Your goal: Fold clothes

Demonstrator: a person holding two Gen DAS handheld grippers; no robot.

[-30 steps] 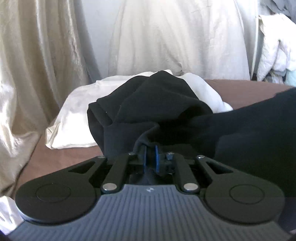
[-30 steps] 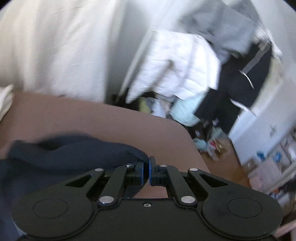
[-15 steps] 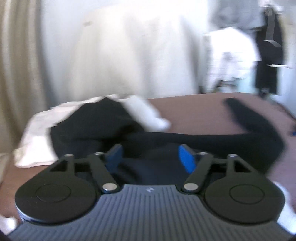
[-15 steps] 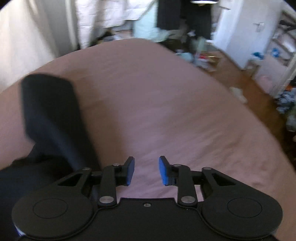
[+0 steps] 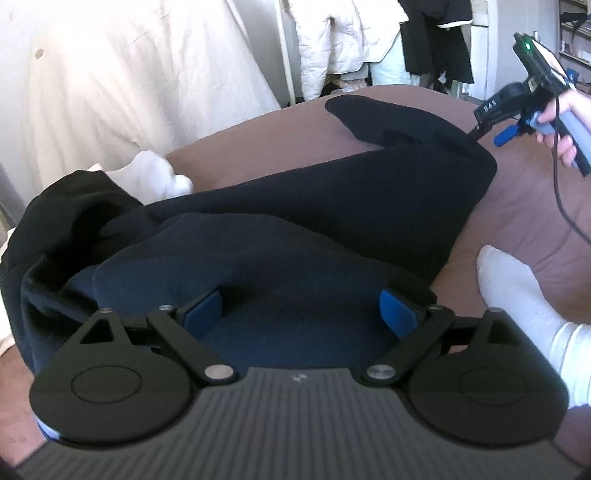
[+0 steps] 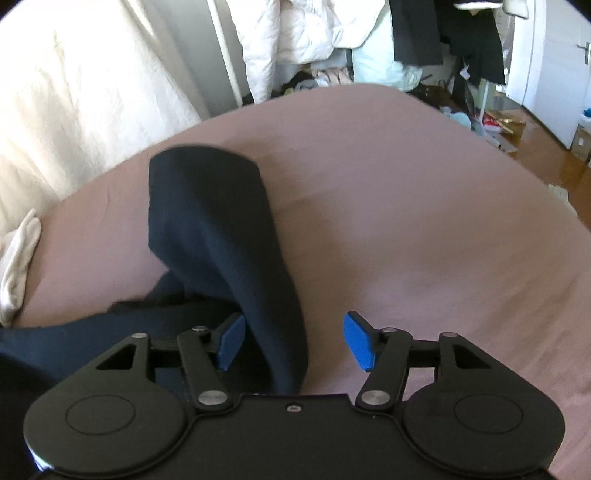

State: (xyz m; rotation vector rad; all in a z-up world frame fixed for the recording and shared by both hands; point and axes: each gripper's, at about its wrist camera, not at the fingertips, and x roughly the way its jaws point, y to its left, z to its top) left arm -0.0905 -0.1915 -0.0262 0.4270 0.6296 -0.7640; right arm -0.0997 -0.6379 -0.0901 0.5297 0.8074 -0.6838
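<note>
A dark navy garment [image 5: 332, 206] lies spread across the brown bed [image 5: 266, 140], its sleeve [image 6: 210, 221] folded back over the sheet. My left gripper [image 5: 300, 312] hovers low over the garment's near edge, jaws opening wide, with cloth beneath them but no pad pressing on it. My right gripper [image 6: 295, 341] is also opening. The sleeve's end lies between its blue pads, close to the left one, and is not pinched. In the left wrist view the right gripper [image 5: 491, 134] sits at the garment's far right corner, held by a hand [image 5: 561, 122].
A foot in a white sock [image 5: 517, 291] rests on the bed right of the garment. White cloth [image 5: 159, 177] lies at its far left. Cream curtains [image 5: 129, 81] hang behind the bed. Hanging clothes [image 6: 303, 33], floor clutter and a door [image 6: 554, 62] lie beyond it.
Both grippers were shut on the dark garment and have let go and opened. The garment now lies flat on the bed. The right gripper came down toward the sheet; the left swung rightward.
</note>
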